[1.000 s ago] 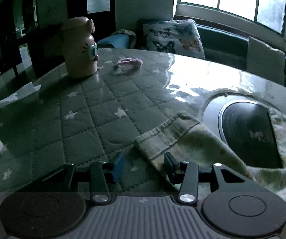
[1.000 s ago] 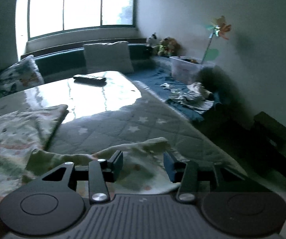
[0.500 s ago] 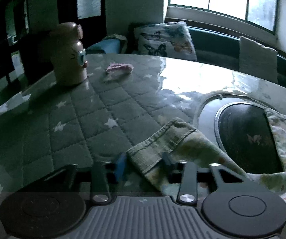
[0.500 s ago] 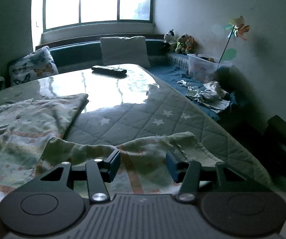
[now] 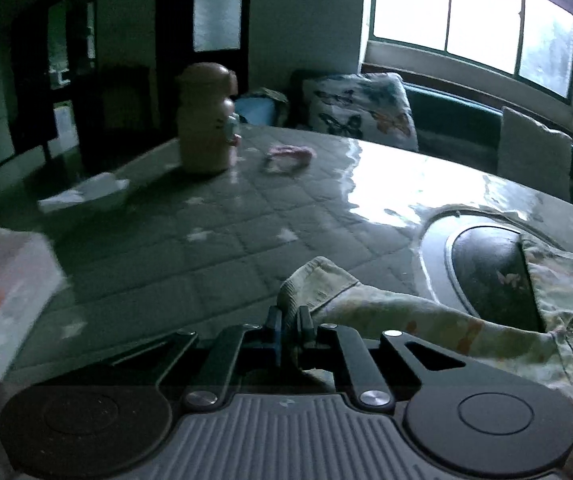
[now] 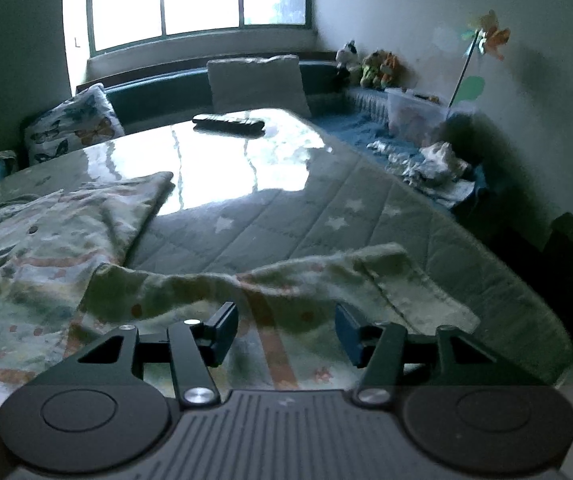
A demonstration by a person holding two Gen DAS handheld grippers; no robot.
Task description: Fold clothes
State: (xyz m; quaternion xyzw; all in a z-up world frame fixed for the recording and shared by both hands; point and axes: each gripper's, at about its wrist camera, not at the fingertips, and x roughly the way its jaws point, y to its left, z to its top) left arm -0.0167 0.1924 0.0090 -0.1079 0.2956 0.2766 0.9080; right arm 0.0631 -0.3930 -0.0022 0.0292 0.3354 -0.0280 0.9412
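Quilted worktop [image 5: 222, 236]: left gripper [image 5: 289, 326] jaws clamped on shirt [image 6: 46, 264] cuff; right gripper [image 6: 286, 330] jaws opening over other sleeve, nothing pinched

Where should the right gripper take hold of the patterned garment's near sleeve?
At the cuff end of the patterned garment, coming from the near side, low along the table. The cuff's hem lies flat with a free edge. The right gripper is opening above the sleeve, pressing nothing; the left gripper is shut on the other cuff.
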